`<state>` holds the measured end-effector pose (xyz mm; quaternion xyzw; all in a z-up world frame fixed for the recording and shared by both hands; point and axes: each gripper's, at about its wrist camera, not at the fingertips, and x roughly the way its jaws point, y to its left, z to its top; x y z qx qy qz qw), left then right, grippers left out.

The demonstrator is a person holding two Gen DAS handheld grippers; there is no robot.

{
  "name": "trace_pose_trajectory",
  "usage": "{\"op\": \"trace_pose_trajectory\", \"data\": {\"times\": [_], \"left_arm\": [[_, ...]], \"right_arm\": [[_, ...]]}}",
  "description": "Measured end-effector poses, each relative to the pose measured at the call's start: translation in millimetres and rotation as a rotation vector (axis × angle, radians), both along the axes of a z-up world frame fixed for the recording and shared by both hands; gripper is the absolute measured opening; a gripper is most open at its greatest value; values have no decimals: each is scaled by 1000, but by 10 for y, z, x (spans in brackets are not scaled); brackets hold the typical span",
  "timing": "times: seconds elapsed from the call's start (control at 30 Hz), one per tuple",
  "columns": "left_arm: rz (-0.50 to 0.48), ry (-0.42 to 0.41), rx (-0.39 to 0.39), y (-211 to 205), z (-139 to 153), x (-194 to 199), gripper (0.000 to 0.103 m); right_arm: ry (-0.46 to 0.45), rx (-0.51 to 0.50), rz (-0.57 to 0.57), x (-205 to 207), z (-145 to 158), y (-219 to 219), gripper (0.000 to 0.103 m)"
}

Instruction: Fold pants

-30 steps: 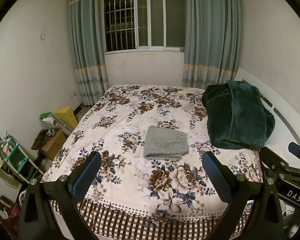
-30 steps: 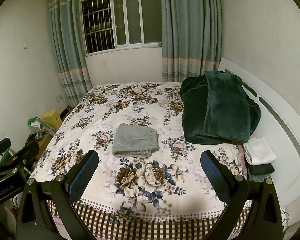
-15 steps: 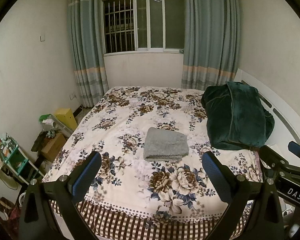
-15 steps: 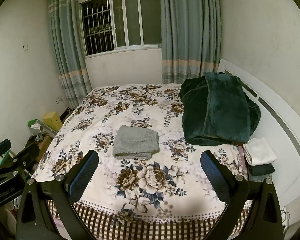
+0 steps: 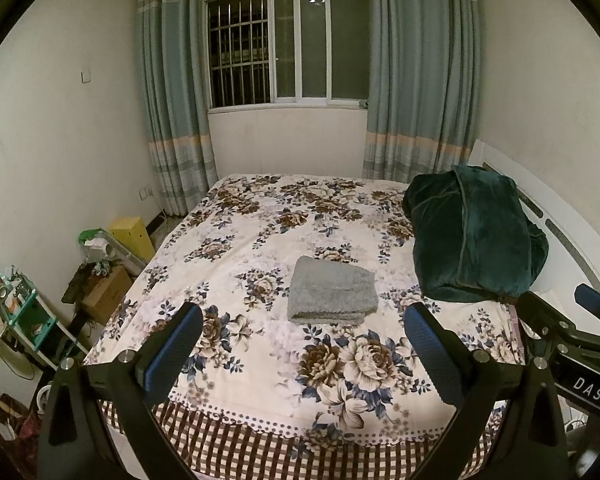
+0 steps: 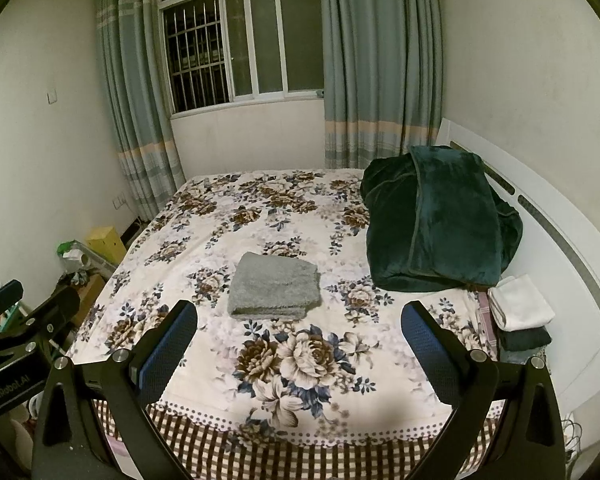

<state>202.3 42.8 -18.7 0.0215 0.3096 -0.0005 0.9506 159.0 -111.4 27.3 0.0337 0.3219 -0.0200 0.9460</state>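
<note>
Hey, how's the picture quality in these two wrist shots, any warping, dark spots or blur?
Left wrist view: strong fisheye bend, black vignette in the corners, curtains bowed; dim yellowish indoor light, dark window; folded grey pants reasonably sharp. Right wrist view: same warping, curved headboard; a soft shadow lies on the bedspread near its front edge; the green blanket loses detail in its dark folds.

The shelf (image 5: 28,316) at the left edge of the left wrist view is cut off, and the small items on it are too small to identify. The dark blanket (image 6: 436,220) hides the bed surface beneath it. The folded cloths (image 6: 520,316) beside the headboard (image 6: 560,232) cannot be identified as garments or towels.
</note>
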Motion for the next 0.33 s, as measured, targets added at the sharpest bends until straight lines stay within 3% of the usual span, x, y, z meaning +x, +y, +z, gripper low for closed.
{"op": "trace_pose_trajectory", "data": {"times": [0.33], "left_arm": [[11,-15,0,0,57,32,103]], "right_arm": [[-1,2,-4,-10,-16,7,103]]}}
